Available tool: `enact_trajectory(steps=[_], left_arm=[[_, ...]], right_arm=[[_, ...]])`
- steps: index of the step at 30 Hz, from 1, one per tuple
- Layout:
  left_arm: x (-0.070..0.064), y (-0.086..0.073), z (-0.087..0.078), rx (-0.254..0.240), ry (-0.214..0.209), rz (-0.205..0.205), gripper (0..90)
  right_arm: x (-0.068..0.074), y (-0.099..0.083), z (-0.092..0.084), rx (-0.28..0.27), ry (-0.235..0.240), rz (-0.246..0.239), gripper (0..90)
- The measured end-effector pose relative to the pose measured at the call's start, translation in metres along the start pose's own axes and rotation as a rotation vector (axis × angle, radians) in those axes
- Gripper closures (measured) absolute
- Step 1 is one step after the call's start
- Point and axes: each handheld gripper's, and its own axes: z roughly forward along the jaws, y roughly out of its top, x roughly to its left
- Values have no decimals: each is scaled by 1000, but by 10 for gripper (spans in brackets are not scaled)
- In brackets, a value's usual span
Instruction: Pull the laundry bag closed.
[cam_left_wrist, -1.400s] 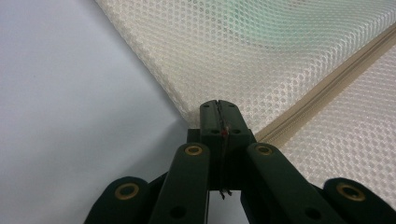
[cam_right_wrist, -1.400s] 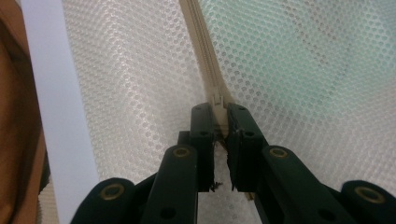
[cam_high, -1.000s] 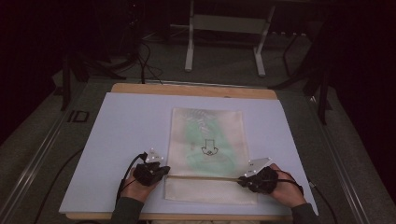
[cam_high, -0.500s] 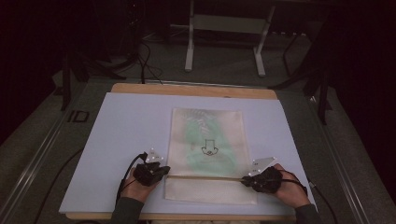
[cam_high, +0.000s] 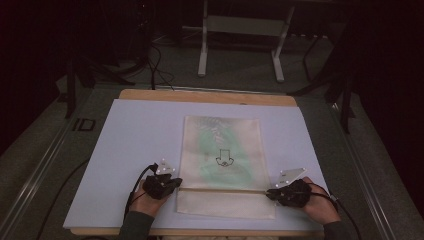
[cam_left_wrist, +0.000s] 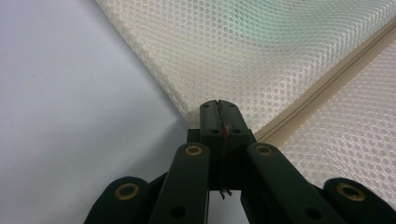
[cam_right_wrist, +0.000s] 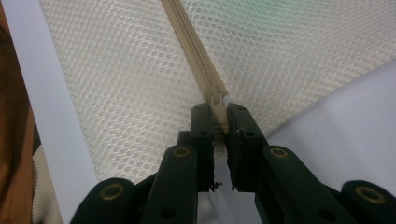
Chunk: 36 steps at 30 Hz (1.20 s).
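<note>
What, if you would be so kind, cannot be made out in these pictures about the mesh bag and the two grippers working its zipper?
- What lies inside the mesh bag: high view, a green shape blurred by the mesh.
- The zipper slider: right gripper view, the right gripper covers that end.
- What the left gripper pinches: left gripper view, hidden between its shut jaws.
- The black drawing: high view, too small.

High view overhead, claw views close

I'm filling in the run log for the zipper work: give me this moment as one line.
left gripper: shut on mesh bag edge at zipper end | right gripper: shut on zipper pull | bag flat on white board
</note>
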Motion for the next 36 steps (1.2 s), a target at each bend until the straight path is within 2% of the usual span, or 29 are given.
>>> enact_trajectory(steps=[6,8,11,12,23,29,32,35,36], left_arm=[[1,-1,-1,-8,-10,-5,890],[1,-1,-1,-10,-23,-3,851],[-1,-2,-1,-13,-13,3,832],[-2,-2,-1,-13,-5,11,831],[-2,-2,-3,-24,6,32,824],[-1,-3,-6,-36,26,29,828],[1,-4,-9,-50,42,20,828],[3,-5,-11,-65,60,10,827],[6,-6,-13,-74,80,4,820]], right_arm=[[-1,0,1,-8,-10,8,817],[-1,-1,2,-12,-3,14,809],[-1,-2,2,-22,2,20,759],[-2,-3,1,-46,4,29,728],[-5,-2,-9,-152,-20,72,669],[-7,-2,-12,-176,-33,87,645],[-10,-3,-13,-182,-56,121,600],[-11,-4,-13,-187,-63,133,567],[-13,-5,-12,-190,-78,150,533]])
